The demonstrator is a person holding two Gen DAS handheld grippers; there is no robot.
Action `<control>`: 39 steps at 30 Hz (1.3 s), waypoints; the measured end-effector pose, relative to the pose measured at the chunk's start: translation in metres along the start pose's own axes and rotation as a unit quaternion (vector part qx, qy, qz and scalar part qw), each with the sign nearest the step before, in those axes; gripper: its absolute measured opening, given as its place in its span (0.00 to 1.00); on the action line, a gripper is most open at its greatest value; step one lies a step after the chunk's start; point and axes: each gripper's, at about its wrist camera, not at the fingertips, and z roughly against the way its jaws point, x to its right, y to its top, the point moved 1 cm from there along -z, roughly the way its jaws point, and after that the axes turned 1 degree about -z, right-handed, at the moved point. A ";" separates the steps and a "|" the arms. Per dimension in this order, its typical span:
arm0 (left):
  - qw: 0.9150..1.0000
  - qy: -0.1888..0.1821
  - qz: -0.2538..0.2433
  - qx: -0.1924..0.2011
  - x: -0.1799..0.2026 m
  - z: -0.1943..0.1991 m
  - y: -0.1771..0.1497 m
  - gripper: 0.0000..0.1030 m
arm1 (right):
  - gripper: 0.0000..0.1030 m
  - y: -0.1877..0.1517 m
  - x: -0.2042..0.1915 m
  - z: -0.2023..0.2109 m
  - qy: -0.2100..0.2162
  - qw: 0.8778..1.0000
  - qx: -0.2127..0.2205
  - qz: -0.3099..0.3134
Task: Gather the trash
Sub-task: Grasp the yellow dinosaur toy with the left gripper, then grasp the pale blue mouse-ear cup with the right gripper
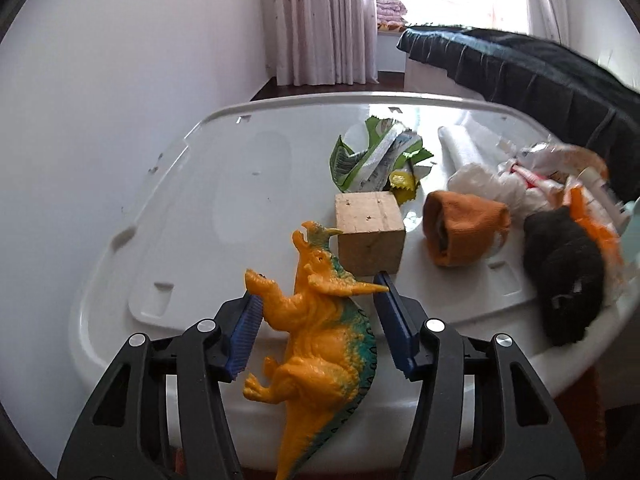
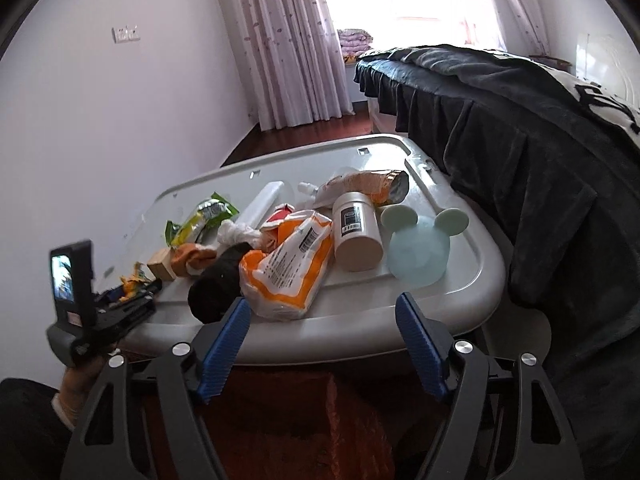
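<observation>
An orange toy dinosaur [image 1: 316,332] lies on the near edge of a white bin lid [image 1: 192,200], between the fingers of my left gripper [image 1: 316,300]. The left pad [image 1: 246,328] touches its head; the right pad stands apart, so the gripper is open. Trash lies on the lid: a green wrapper [image 1: 372,154], an orange and white bag [image 2: 288,264], a crumpled white bag [image 1: 480,176]. My right gripper [image 2: 320,316] is open and empty, in front of the lid's near edge, close to the orange and white bag.
On the lid also stand a wooden block [image 1: 368,232], an orange sock [image 1: 460,228], a black sock [image 1: 564,272], a white jar [image 2: 356,236] and a pale blue mouse-eared lid [image 2: 420,248]. A bed with a dark blanket [image 2: 520,128] is close on the right. An orange bag [image 2: 304,420] hangs below.
</observation>
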 end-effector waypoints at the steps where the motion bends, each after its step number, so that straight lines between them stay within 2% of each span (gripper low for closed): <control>1: 1.000 -0.004 0.003 0.002 -0.002 0.004 0.001 0.52 | 0.72 -0.001 -0.001 0.000 0.000 1.000 0.000 0.003; 5: 1.000 -0.016 0.016 0.020 -0.009 0.037 0.005 0.52 | 0.72 -0.004 -0.003 -0.002 -0.008 1.000 -0.002 0.015; 12: 0.999 -0.031 0.007 0.035 -0.004 0.096 -0.004 0.52 | 0.72 0.006 0.007 -0.003 -0.015 1.000 0.000 -0.010; 17: 0.997 -0.048 -0.007 0.056 0.010 0.135 -0.020 0.52 | 0.72 0.025 0.014 -0.003 -0.048 0.999 0.024 0.004; 20: 0.996 -0.056 -0.015 0.068 0.017 0.151 -0.030 0.52 | 0.72 0.036 0.030 -0.010 -0.072 0.997 0.034 -0.010; 24: 0.994 -0.059 -0.043 0.082 0.031 0.157 -0.044 0.52 | 0.72 0.040 0.055 -0.037 -0.109 0.993 0.015 -0.043; 27: 0.993 -0.072 -0.050 0.079 0.038 0.152 -0.049 0.52 | 0.72 0.040 0.061 -0.057 -0.111 0.992 0.002 -0.057; 37: 0.994 -0.076 -0.045 0.066 0.035 0.137 -0.054 0.52 | 0.72 0.048 0.073 -0.118 -0.142 0.988 -0.002 -0.056; 38: 0.994 -0.078 -0.044 0.065 0.035 0.136 -0.054 0.52 | 0.71 0.048 0.076 -0.122 -0.144 0.988 -0.001 -0.055; 39: 0.994 -0.079 -0.043 0.063 0.035 0.135 -0.054 0.52 | 0.65 0.048 0.081 -0.128 -0.146 0.988 -0.004 -0.058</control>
